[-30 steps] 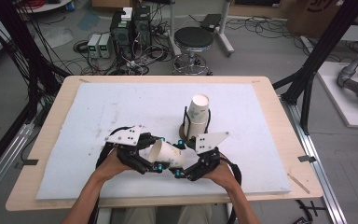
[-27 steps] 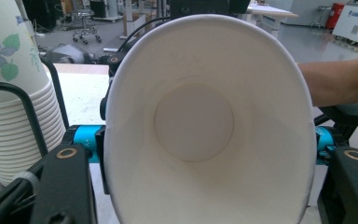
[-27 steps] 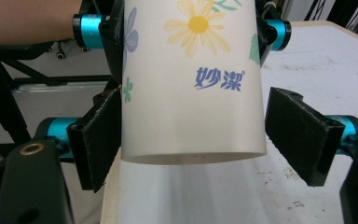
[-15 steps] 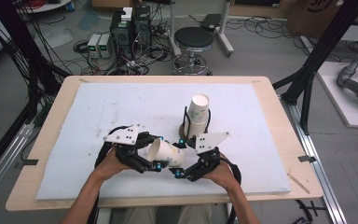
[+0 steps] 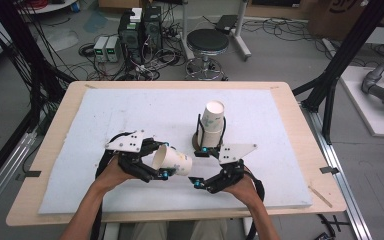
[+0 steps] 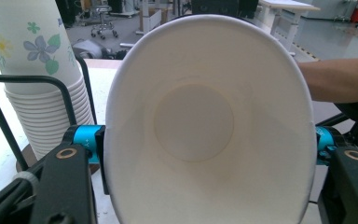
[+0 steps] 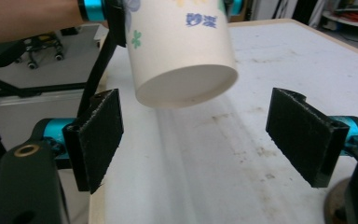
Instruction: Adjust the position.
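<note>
Paper cup (image 5: 172, 161) lies sideways, clamped at its rim in my left gripper (image 5: 155, 167) at the table's near middle; my right gripper (image 5: 198, 182), jaws just opening and empty, should back straight off its base.

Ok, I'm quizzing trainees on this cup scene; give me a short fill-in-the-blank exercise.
1. The left tool is shut on a paper ____.
2. That cup lies on its ____, not upright.
3. The right tool has its jaws ____, with nothing between them.
4. The stack of cups stands in a black wire ____.

Missing: cup; side; open; holder
</note>
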Tool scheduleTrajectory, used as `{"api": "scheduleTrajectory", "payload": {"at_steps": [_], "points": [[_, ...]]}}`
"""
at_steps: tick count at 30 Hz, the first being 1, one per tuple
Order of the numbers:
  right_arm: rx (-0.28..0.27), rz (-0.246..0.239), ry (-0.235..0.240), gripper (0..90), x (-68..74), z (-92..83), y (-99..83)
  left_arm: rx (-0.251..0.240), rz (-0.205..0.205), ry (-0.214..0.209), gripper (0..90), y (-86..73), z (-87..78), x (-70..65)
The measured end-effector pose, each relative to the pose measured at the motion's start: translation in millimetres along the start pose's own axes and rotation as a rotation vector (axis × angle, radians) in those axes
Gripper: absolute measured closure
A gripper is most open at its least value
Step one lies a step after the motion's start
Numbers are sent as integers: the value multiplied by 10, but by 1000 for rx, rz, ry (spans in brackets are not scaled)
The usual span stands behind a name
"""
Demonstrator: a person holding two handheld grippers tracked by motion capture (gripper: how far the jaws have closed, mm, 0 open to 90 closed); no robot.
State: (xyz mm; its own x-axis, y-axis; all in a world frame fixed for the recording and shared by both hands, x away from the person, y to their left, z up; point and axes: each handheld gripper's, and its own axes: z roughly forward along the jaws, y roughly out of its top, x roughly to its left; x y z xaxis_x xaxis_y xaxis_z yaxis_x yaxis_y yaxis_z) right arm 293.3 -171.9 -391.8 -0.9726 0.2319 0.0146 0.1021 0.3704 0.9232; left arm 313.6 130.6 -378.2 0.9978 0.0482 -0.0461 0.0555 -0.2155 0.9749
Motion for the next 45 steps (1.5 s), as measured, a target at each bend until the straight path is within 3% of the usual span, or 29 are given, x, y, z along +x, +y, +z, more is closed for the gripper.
{"api": "scheduleTrajectory", "payload": {"at_steps": [15, 22, 27, 33, 45], "points": [[-57, 92, -193, 172, -18, -297, -235, 104, -3, 52, 333, 59, -25, 44], [-68, 115, -255, 172, -18, -436, -321, 160, -6, 76, 334, 107, -13, 77], [-88, 154, -345, 172, -54, -547, -410, 205, -4, 85, 334, 116, 2, 93], [-93, 191, -402, 150, -102, -620, -505, 233, -3, 90, 333, 150, 11, 104], [-93, 242, -460, 148, -172, -662, -630, 365, -1, 97, 332, 237, 67, 157]]}}
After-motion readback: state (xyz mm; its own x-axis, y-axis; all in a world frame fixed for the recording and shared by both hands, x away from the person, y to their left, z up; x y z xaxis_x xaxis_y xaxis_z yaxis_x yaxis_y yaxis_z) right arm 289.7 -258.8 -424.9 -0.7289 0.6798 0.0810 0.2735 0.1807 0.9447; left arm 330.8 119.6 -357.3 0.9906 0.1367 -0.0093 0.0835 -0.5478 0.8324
